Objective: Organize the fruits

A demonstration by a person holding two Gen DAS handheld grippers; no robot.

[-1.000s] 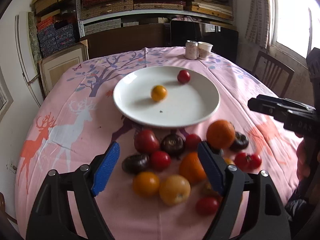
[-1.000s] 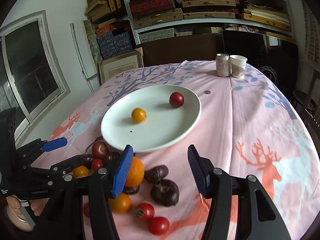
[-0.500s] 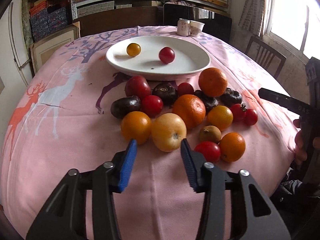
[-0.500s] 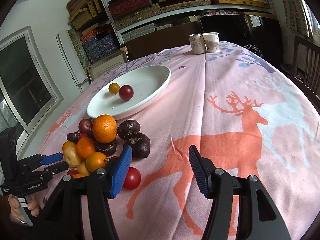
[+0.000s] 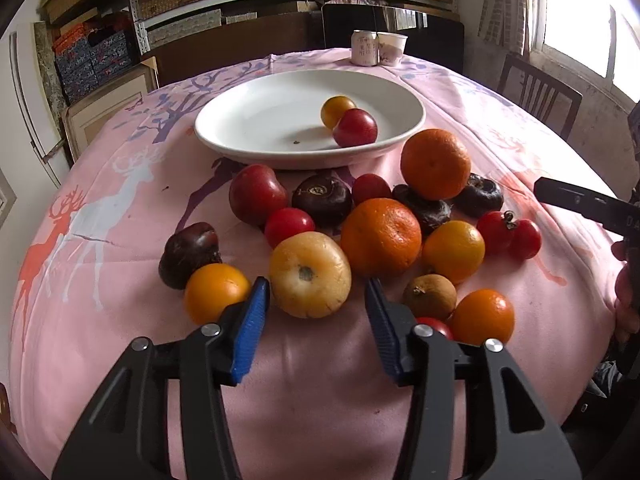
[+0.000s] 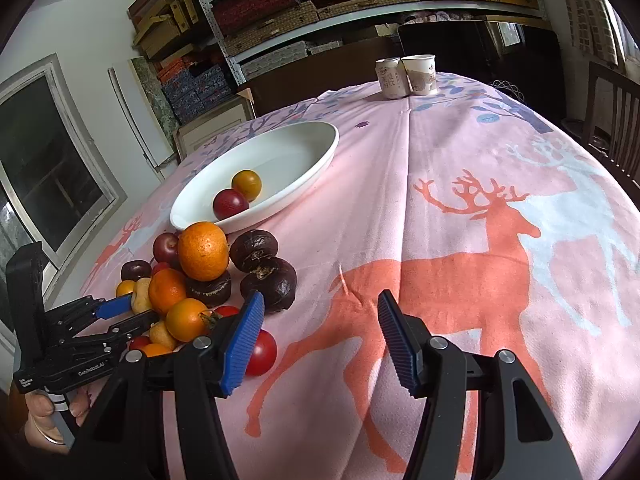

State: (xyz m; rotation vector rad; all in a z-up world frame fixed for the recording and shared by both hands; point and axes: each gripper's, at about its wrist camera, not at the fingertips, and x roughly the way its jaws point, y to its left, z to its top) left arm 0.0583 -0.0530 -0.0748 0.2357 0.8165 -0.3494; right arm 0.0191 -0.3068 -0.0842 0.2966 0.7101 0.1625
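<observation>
Left wrist view: a pale yellow fruit [image 5: 310,275] is lying on the pink tablecloth [image 5: 120,352] at the near edge of a heap of fruit, and the left gripper [image 5: 316,300] is standing wide open with its blue pads [image 5: 250,328] just either side of it, gripping nothing. An orange fruit [image 5: 216,292] is sitting beside the left pad, touching a dark purple fruit [image 5: 188,254]. Behind the yellow fruit a large orange [image 5: 382,236] is resting, with a second orange [image 5: 436,164] perched higher on dark fruits. Beyond the heap, a white plate [image 5: 248,120] is holding a small yellow fruit [image 5: 338,110] and a red fruit [image 5: 355,128], which are touching. A can [image 5: 363,48] and a paper cup [image 5: 391,49] are standing together at the far edge of the table. Right wrist view: the right gripper [image 6: 320,328] is hanging wide open and empty over bare tablecloth, to the right of the heap, with a red tomato [image 6: 262,352] showing just behind its left pad.
</observation>
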